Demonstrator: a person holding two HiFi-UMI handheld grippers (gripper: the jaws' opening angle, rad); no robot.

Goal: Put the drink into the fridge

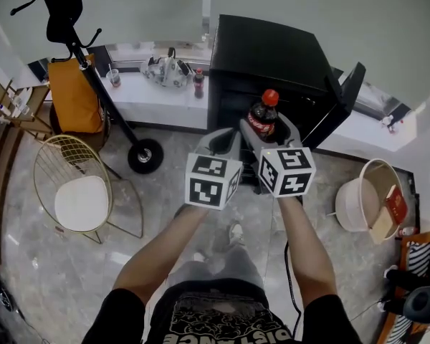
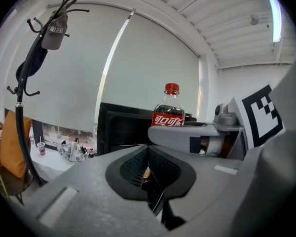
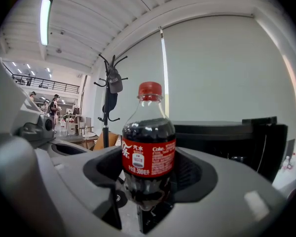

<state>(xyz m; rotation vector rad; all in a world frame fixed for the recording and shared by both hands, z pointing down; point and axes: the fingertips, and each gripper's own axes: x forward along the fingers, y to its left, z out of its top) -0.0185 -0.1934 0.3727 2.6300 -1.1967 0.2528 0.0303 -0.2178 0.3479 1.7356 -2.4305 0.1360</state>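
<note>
Right gripper [image 3: 149,184] clamps a red-capped plastic cola bottle [image 3: 149,149] upright for the black fridge [image 1: 272,56] ahead; left gripper [image 2: 149,174] closed, empty.

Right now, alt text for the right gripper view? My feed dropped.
The right gripper clamps an upright cola bottle, red cap and label, between its jaws. Behind it, an open black fridge; a coat rack at left.

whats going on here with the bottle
A person holds a gripper in each hand, facing a black fridge whose door stands open. The right gripper grips an upright cola bottle in its fingers. The left gripper is shut and empty beside it. The bottle is not in the fridge yet.
</note>
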